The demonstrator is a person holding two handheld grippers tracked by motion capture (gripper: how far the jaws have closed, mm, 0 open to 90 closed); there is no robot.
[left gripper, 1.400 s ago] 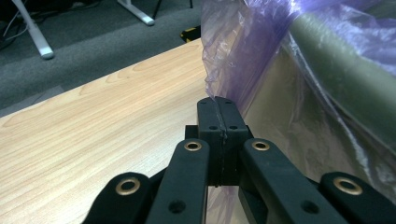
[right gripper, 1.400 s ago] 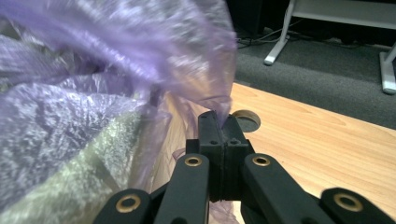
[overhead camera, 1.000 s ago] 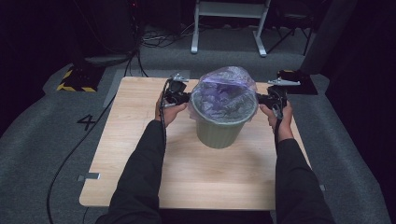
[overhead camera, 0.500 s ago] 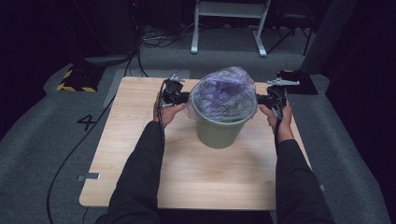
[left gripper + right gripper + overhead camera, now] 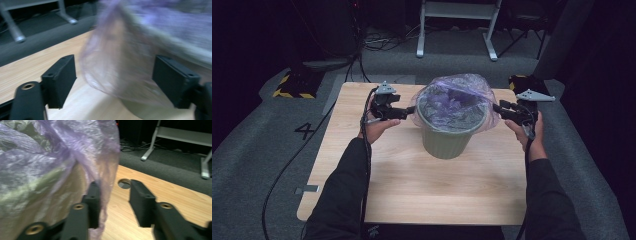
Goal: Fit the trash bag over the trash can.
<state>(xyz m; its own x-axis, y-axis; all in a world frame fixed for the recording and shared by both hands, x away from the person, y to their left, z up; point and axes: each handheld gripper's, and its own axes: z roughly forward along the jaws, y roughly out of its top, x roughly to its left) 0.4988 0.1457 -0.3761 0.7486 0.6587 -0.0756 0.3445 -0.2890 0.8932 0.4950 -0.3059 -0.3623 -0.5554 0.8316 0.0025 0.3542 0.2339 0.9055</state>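
A grey-green bin [image 5: 446,142] stands mid-table, lined with a thin purple bag [image 5: 452,100] whose edge hangs over the rim. My left gripper [image 5: 409,110] sits at the bin's left side. Its jaws have just been opening and stand wide, with a loose fold of the bag [image 5: 117,55] between them, unpressed. My right gripper [image 5: 497,106] is at the bin's right side. Its jaws have also just been opening, and the bag's edge [image 5: 107,170] hangs beside one pad without being pinched. In the gripper views the left gripper [image 5: 113,62] and right gripper [image 5: 114,184] both show a gap.
The wooden table [image 5: 362,165] has a round hole [image 5: 124,183] near its far right corner. Behind it stands a metal frame [image 5: 457,30] on grey carpet. A black-and-yellow block [image 5: 292,85] and cables lie on the floor at the left.
Both grippers have drawn outward from the bin's rim and their jaws have parted, letting go of the bag's edge. The bin has stayed put.
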